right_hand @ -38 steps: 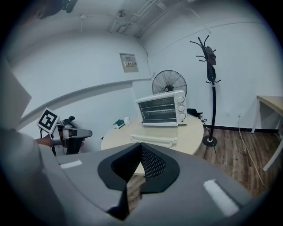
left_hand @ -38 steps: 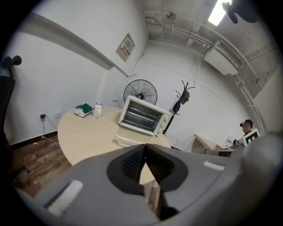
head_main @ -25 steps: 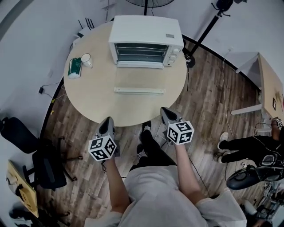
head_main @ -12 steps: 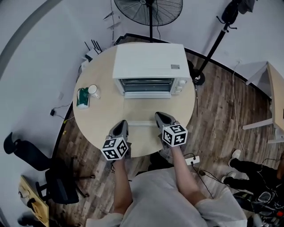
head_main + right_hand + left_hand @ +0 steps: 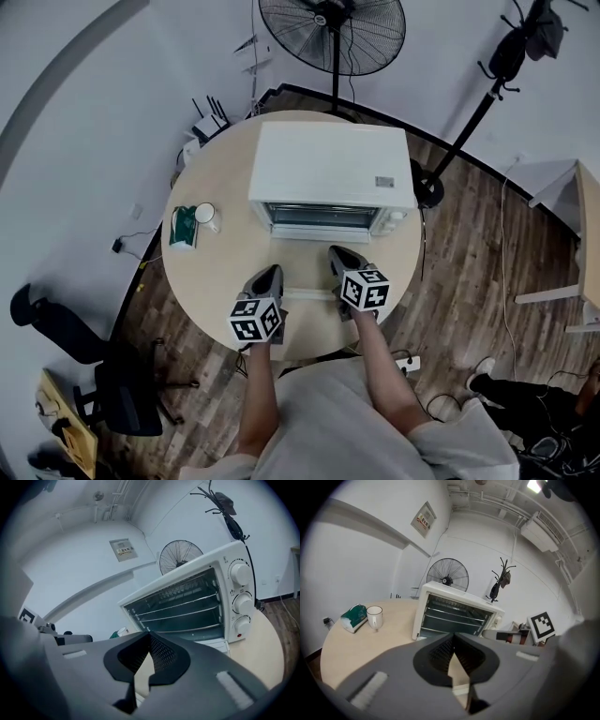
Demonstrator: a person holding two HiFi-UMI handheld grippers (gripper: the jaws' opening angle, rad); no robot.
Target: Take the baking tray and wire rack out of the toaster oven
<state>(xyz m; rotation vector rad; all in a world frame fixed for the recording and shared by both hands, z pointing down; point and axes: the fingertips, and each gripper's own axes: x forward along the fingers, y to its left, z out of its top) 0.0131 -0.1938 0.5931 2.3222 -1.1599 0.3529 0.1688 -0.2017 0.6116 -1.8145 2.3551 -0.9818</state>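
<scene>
So, far left: one green packet point(image 5: 183, 228) and one white mug point(image 5: 205, 217) sit side by side near the left edge of the round table point(image 5: 214, 274), well apart from the work and probably parked out of the way.
Left gripper: the left gripper point(image 5: 269, 273) hovers over the table at lower centre of the head view, jaws pressed together with nothing between them. It points at the oven mouth, seemingly lined up for a reach inside.
Oven: one white toaster oven point(image 5: 328, 164) stands at frame centre. Its door point(image 5: 307, 293) is folded down flat toward the person, which leaves the inside open.
Task's things: the wire rack point(image 5: 179, 614) shows as thin bars inside the oven. The baking tray cannot be picked out; presumably it also sits in there.
Right gripper: the right gripper point(image 5: 337, 255), just right of the other, is likewise closed and empty, aimed at the same opening.
Knobs: three knobs point(image 5: 243, 603) run down the oven's right side.
Background: one fan point(image 5: 333, 33) at top centre, one coat stand point(image 5: 506, 66) at upper right.
</scene>
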